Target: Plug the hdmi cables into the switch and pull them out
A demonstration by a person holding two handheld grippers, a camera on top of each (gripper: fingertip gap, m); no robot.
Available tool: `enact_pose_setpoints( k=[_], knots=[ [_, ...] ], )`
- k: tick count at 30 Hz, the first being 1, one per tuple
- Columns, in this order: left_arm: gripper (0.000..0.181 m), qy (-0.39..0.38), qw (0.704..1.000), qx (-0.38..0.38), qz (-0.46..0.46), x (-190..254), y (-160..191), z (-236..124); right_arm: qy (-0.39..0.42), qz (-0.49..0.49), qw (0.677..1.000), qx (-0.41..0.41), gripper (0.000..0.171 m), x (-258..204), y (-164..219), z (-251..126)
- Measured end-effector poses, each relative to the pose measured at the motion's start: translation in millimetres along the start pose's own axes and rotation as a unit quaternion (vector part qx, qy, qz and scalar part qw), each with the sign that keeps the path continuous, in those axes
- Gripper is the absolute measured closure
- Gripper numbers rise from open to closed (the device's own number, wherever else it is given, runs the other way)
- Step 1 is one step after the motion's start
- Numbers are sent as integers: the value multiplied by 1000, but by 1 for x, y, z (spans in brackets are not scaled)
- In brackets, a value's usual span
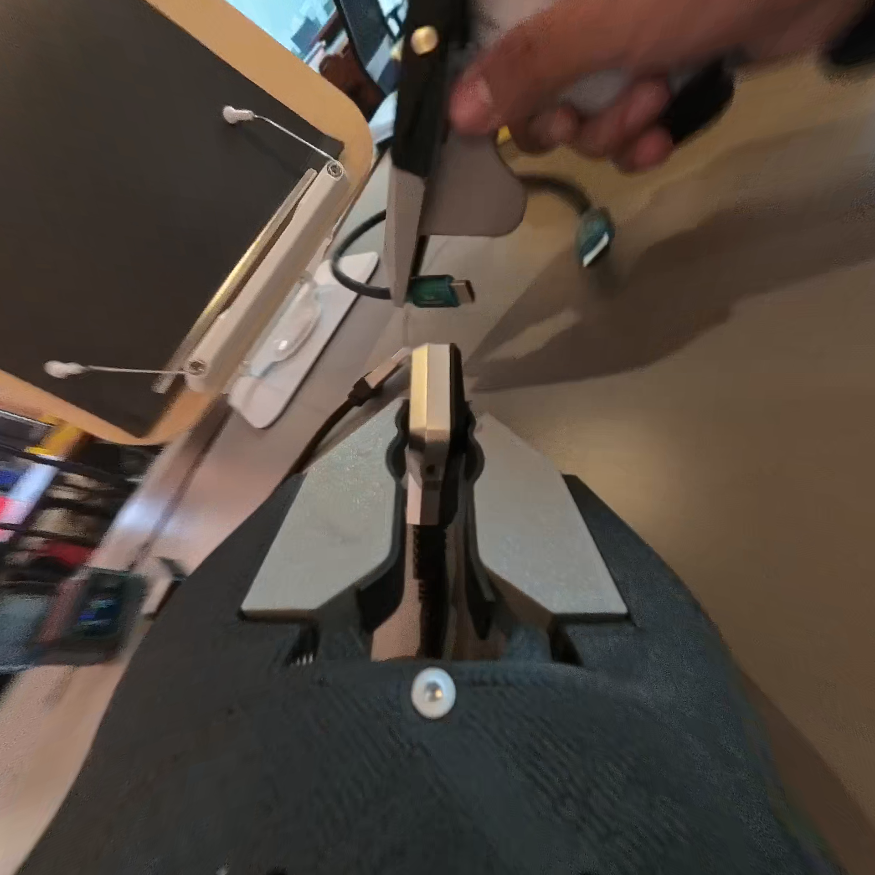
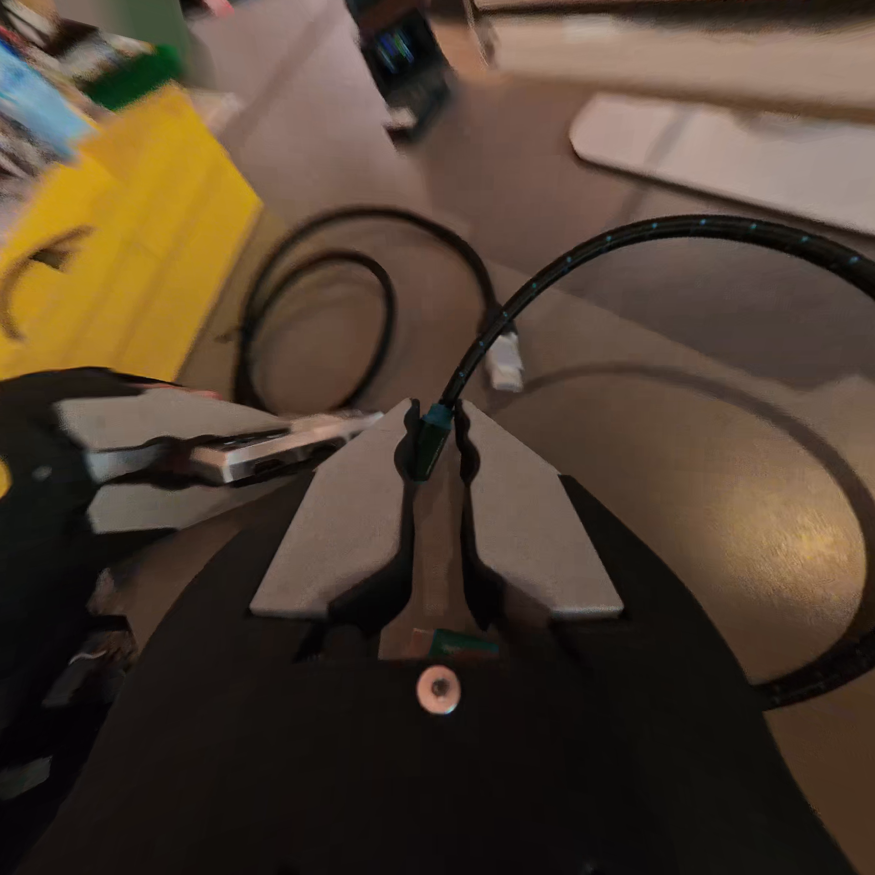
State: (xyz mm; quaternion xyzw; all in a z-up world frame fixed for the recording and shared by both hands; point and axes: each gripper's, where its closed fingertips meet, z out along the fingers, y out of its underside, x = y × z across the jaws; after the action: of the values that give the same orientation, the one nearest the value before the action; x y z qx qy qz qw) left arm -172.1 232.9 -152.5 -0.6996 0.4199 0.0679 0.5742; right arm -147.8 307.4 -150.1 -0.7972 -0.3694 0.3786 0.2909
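Close in on the left wrist view, the left gripper (image 1: 433, 426) has its jaws pressed onto the silver switch (image 1: 430, 402), which stands edge-on between them and points toward twelve o'clock. Just past its tip, at twelve o'clock, the right gripper (image 1: 412, 289) comes in from above, pinching a green HDMI plug (image 1: 438, 290) whose metal end points to three o'clock, clear of the switch and not touching it. At one o'clock a second green plug (image 1: 594, 236) lies on the tan table (image 1: 710, 473), and above it a hand (image 1: 592, 94) grips the right tool's handle. Off at ten o'clock sits a dark panel with a tan frame (image 1: 142, 213).

Over to the right wrist view: the right gripper (image 2: 435, 442) is clamped on the green HDMI plug (image 2: 431, 445), and its braided black cable (image 2: 544, 289) arches away toward two o'clock. At nine o'clock the left gripper (image 2: 156, 454) holds the switch (image 2: 265, 457), blurred, just beside the right fingers (image 2: 360, 511). Farther out at eleven o'clock a plain black cable (image 2: 322, 303) loops on the table, ending in a white plug (image 2: 505, 364). At ten o'clock, a yellow box (image 2: 128, 246).
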Motion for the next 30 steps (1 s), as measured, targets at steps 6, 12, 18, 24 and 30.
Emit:
enact_pose_setpoints(
  k=[6,12,18,24,30],
  knots=[
    [163,133,970,72,-189,6,-18,-14,-94,-71,982,149,159,-22,-16,-30],
    [161,261,923,78,-273,25,-28,-26,-87,-110,977,161,159,-24,-15,-34],
    [144,228,927,99,-280,6,-34,-19,-103,-139,974,149,159,-44,-10,-31],
    [152,176,922,163,-304,-31,-52,-38,-123,-152,964,181,161,-58,-14,-46],
    [160,187,921,124,-317,-42,-72,-29,-176,-149,950,212,160,-75,-18,-61]
  ],
)
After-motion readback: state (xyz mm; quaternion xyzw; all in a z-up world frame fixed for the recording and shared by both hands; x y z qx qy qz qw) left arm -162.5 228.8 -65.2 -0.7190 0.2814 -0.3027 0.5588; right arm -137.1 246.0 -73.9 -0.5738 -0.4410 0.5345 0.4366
